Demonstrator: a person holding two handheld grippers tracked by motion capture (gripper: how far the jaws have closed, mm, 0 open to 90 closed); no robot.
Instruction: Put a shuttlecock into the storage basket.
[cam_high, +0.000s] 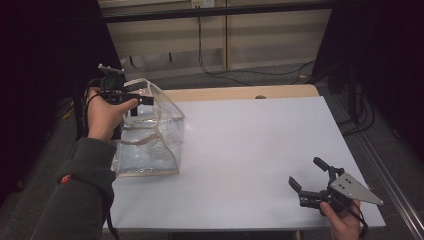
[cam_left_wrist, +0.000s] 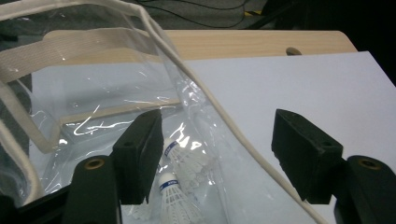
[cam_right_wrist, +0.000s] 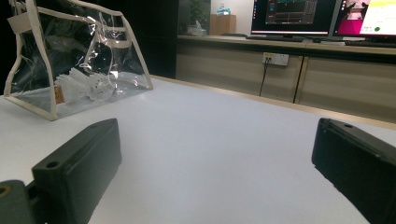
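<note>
High view showed the left tongs (cam_high: 142, 99) at the upper left of the frame, poised over the mouth of a clear plastic bag (cam_high: 150, 145) that stood on the left part of the white bench (cam_high: 250, 150). Their jaws stood spread, pinching nothing, one jaw inside the bag's opening and the other outside it, so the cream-trimmed rim (cam_left_wrist: 219, 112) ran between them untouched, as the left gripper view made plain. That placement reads as a release over the bag: low in the left gripper view, white shuttlecocks (cam_left_wrist: 180, 186) with blue bands lay on the bag's floor directly under the inner jaw, which suggests the tongs hung there so anything let go would fall inside and not onto the bench. The bag stood upright with its mouth gaping, likely kept so to give the tongs a way in from above. At the lower right of the high view, the right tongs (cam_high: 307, 174) were also spread and empty, held low near the bench's front corner, well apart from the bag, probably parked clear of the work. From the right gripper view the bag (cam_right_wrist: 74, 60) sat at the upper left, the shuttlecocks (cam_right_wrist: 86, 86) heaped inside it.
</note>
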